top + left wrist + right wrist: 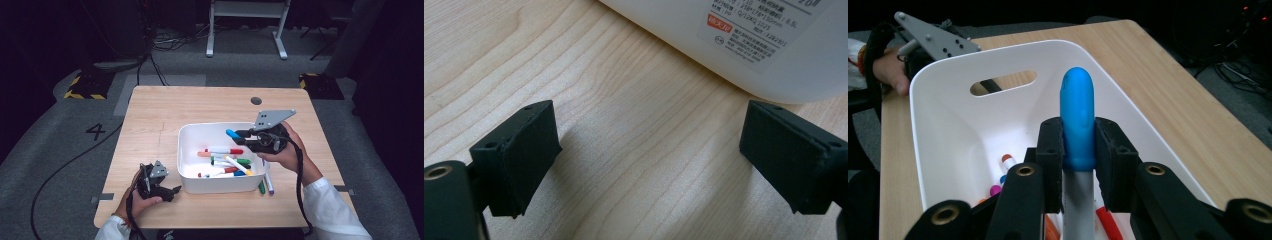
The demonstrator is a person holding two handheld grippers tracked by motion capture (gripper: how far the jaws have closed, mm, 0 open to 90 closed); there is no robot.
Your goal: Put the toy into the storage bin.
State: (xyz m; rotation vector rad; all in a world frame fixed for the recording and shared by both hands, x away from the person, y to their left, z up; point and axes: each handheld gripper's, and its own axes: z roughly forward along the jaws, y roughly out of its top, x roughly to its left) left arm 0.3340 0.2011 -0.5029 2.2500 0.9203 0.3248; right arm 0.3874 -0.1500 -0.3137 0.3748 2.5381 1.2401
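A white bin (190, 134) stands at the table's middle with several capped markers (227, 160) in it. My right gripper (239, 133) hovers over the bin's right rim, shut on a blue-capped marker (231, 133) whose cap points left. In the right gripper view the blue-capped marker (1077, 120) juts out between the black pads (1050, 150), above the bin (948, 125). My left gripper (176, 190) rests on the table by the bin's front left corner, open. In the left gripper view its pads (519, 150) stand wide apart over bare wood, facing the bin's labelled wall (774, 65).
Two markers (265, 184) lie on the table just outside the bin's front right corner. A round cable hole (256, 100) sits near the table's far edge. The wooden table (150, 115) has free room at the left and back. A white frame (247, 25) stands on the floor beyond.
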